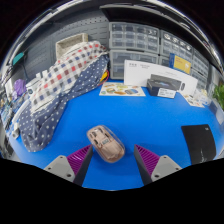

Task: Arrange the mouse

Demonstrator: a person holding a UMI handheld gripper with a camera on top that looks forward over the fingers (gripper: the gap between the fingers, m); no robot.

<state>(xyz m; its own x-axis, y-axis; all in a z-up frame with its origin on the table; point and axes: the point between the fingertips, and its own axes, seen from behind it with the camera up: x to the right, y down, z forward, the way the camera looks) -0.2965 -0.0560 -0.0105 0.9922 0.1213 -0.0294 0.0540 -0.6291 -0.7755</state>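
Tongs (113, 164) stand spread wide, purple pads (78, 156) facing inward, gripping nothing. At far left a checked cloth (62, 82) lies heaped on the blue bench (150, 118). Between the two fingers, nearer the left one and slightly ahead of the tips, rests the mouse (106, 143), beige and patterned, with a gap at either side. Beyond it, to the right, sits a white box (157, 74).

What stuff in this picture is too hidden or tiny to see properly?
Gripper view:
- Mouse: its underside is hidden, and its buttons are too blurred to make out. It lies just ahead of the open claw.
- White box: the print is too small to read.
- Table: a checked cloth covers part of it.
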